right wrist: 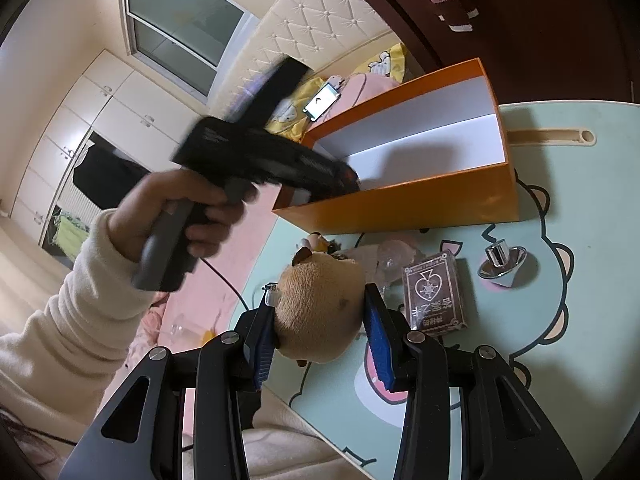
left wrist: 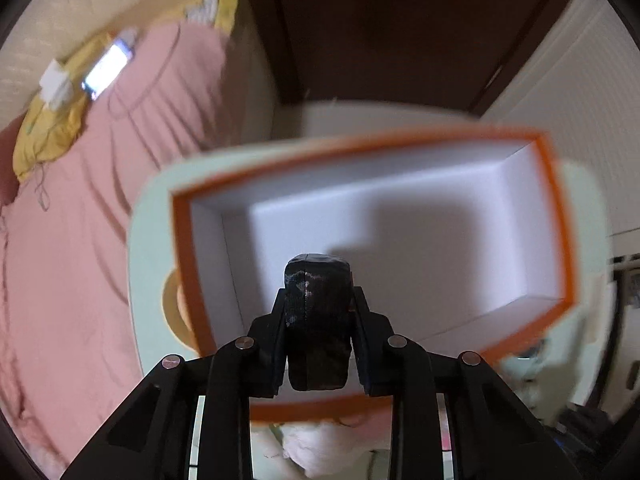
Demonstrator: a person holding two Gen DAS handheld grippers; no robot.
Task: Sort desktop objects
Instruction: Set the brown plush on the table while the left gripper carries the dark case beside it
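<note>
Left gripper (left wrist: 318,280) points steeply down over the orange box (left wrist: 556,216). Its jaws stand nearly together, and a dark, soft-looking object (left wrist: 317,320) sits between them, pressed from both sides; I cannot tell what it is. The object hangs above the white floor of the box, toward the box's near wall. The left wrist view is blurred.

From the right wrist view, my left hand (right wrist: 180,208) wraps the handle of that gripper, cream sleeve (right wrist: 60,320) behind it, the tool's nose dipping inside the box at its left end.

Right gripper (right wrist: 320,320) is partly open, its blue pads closed against a brown plush toy (right wrist: 320,304), one pad on each flank. The toy is near the left edge of the mint-green table (right wrist: 580,360); whether it rests on the surface or is lifted I cannot tell.

The orange box stands open toward the far side of the table, its interior white and bare apart from the left tool.

On the table just right of the plush: a brown deck of playing cards (right wrist: 434,296), a spade emblem on its face. Further right, apart from the deck, a shiny silver spinning top (right wrist: 502,266).

Between the plush and the box, a small cluster of clear and dark items, too muddled to name.
</note>
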